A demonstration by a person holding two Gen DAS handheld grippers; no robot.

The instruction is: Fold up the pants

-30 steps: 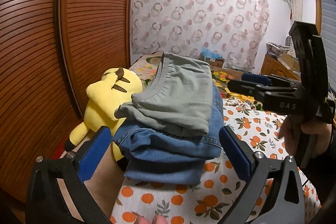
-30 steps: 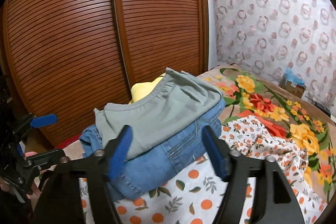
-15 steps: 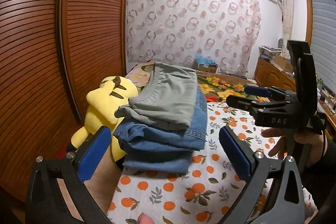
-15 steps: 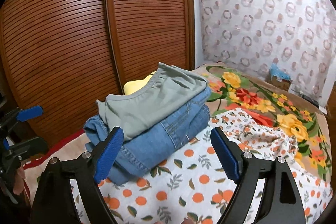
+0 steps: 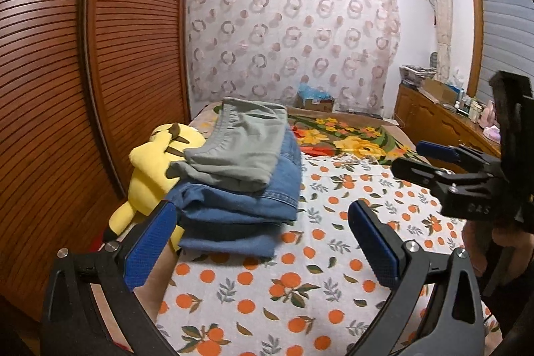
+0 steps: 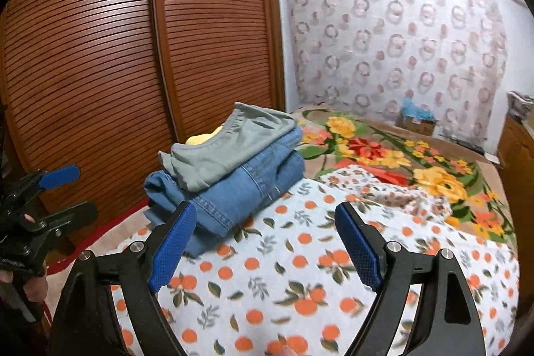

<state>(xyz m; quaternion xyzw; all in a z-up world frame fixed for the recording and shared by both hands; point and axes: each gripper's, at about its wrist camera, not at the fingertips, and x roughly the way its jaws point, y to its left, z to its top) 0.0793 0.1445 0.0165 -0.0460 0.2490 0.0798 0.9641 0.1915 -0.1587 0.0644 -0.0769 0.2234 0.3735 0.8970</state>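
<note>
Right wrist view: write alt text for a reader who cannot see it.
Folded grey-green pants lie on folded blue jeans, stacked on an orange-print sheet over a bed, beside a slatted wooden wardrobe. The right gripper hangs open and empty in front; the left gripper shows at the left edge.

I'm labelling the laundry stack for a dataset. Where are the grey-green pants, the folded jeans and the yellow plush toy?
grey-green pants (image 5: 243, 145): left wrist view, middle of the top folded layer.
folded jeans (image 6: 233, 192): right wrist view, its side facing the camera.
yellow plush toy (image 5: 150, 169): left wrist view, its body beside the stack.
</note>
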